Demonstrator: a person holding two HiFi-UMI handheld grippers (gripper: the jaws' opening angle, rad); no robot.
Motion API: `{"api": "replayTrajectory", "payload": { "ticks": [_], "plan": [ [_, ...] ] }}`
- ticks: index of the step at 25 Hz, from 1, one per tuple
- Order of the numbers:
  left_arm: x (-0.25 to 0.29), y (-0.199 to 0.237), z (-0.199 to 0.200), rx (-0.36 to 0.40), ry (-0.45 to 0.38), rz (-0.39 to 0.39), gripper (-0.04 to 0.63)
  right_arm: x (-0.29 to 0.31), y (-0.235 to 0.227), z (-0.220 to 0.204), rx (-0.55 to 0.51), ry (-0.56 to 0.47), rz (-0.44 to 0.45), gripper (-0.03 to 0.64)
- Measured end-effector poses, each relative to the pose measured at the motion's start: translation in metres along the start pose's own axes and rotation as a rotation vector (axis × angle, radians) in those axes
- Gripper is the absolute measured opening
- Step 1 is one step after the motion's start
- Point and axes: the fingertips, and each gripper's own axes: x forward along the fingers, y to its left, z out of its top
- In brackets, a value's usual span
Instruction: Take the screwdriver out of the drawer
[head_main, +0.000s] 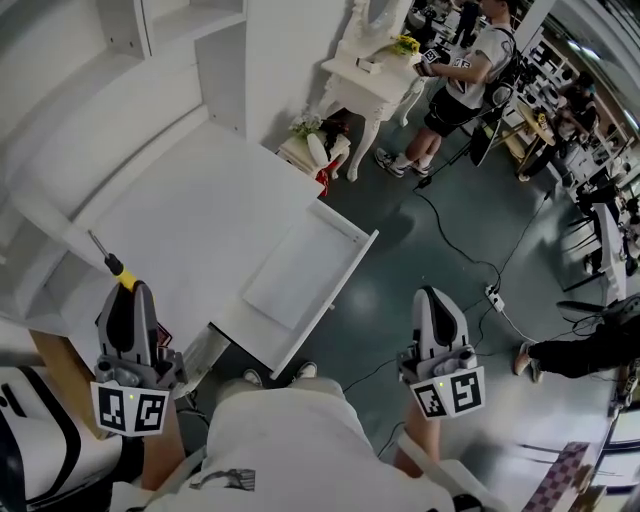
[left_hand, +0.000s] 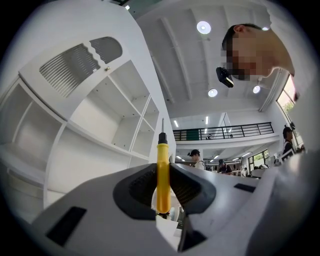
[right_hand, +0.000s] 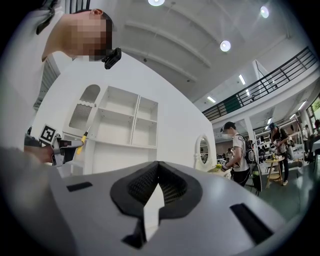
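A screwdriver (head_main: 120, 270) with a yellow handle and a thin metal shaft is clamped in my left gripper (head_main: 131, 291), which is held above the white desk top (head_main: 190, 215) at the left. In the left gripper view the yellow handle (left_hand: 163, 175) stands upright between the two pads, its shaft pointing up past the tips. The white drawer (head_main: 338, 292) is pulled out from the desk front and looks empty. My right gripper (head_main: 437, 298) hangs over the floor to the right of the drawer, its jaws (right_hand: 157, 167) shut with nothing between them. The right gripper view also catches the left gripper (right_hand: 60, 148).
White shelf compartments (left_hand: 105, 115) rise behind the desk. A white dressing table (head_main: 370, 70) stands at the back, with a person (head_main: 460, 70) beside it. Cables and a power strip (head_main: 494, 298) lie on the green floor to the right.
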Motion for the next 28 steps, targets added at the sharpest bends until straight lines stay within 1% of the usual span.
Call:
{"api": "replayTrajectory", "payload": {
  "ticks": [4,9,28],
  "plan": [
    [0.001,-0.002,-0.002,-0.009,0.003,-0.011,0.086,-0.005,0.001,0.000,-0.010,0.008,-0.009,0.008],
    [0.003,-0.003,-0.003,-0.020,0.010,-0.026,0.086,-0.007,0.007,-0.002,-0.050,0.033,-0.016,0.008],
    [0.008,-0.003,-0.007,-0.027,0.004,-0.048,0.086,-0.003,0.013,-0.002,-0.059,0.023,-0.008,0.008]
  ]
}}
